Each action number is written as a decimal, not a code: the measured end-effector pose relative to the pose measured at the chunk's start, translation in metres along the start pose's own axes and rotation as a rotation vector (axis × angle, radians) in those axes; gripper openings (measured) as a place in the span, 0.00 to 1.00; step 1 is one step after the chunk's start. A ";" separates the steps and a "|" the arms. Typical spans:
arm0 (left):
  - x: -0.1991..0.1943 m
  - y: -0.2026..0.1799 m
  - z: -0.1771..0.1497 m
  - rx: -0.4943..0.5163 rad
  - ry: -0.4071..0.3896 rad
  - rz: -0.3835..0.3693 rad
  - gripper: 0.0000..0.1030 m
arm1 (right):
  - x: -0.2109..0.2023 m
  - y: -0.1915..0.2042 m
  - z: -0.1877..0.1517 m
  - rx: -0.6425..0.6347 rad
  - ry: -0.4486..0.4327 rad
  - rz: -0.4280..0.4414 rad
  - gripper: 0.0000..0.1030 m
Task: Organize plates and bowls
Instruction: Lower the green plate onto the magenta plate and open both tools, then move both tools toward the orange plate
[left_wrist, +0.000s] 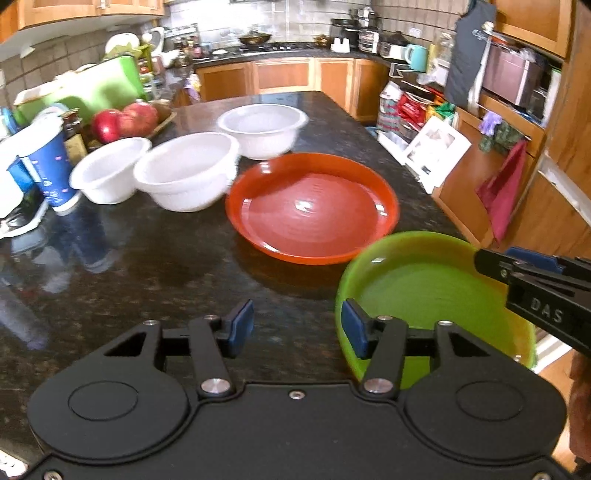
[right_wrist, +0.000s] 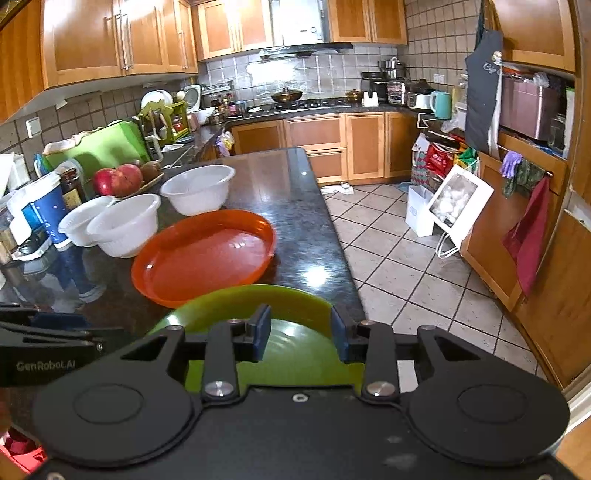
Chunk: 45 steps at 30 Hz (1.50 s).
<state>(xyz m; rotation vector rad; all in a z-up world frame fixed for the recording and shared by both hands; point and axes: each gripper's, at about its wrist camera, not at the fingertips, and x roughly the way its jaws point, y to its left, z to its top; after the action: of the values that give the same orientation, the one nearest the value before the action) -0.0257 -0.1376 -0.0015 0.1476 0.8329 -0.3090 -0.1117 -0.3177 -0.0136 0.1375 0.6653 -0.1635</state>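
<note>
An orange plate (left_wrist: 312, 208) lies on the dark granite counter (left_wrist: 166, 266). A green plate (left_wrist: 424, 299) sits near the counter's front right edge, just in front of the orange one. Three white bowls (left_wrist: 186, 171) stand behind, to the left. My left gripper (left_wrist: 297, 328) is open; its right pad is at the green plate's left rim. My right gripper (right_wrist: 301, 332) is open, with its jaws over the green plate (right_wrist: 295, 347); it also shows in the left wrist view (left_wrist: 517, 269). The orange plate (right_wrist: 203, 254) and the bowls (right_wrist: 125, 225) lie beyond.
A blue cup (left_wrist: 51, 166), jars and a tray of red fruit (left_wrist: 125, 120) crowd the counter's left side. A green board (left_wrist: 99, 86) stands behind them. The counter's right edge drops to a tiled floor (right_wrist: 424, 266) with bags and cabinets.
</note>
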 end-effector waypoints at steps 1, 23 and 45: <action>0.000 0.005 0.000 -0.008 0.002 0.007 0.57 | 0.000 0.004 0.001 -0.002 0.000 0.004 0.37; 0.014 0.138 -0.002 -0.121 0.071 0.113 0.63 | 0.020 0.139 0.014 -0.037 -0.019 0.089 0.74; 0.021 0.180 0.027 -0.114 -0.006 -0.032 0.63 | 0.007 0.144 0.053 -0.016 -0.070 -0.009 0.76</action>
<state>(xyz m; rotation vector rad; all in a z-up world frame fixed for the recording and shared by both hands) 0.0652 0.0213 0.0017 0.0273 0.8457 -0.2907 -0.0467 -0.1871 0.0338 0.1128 0.5978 -0.1708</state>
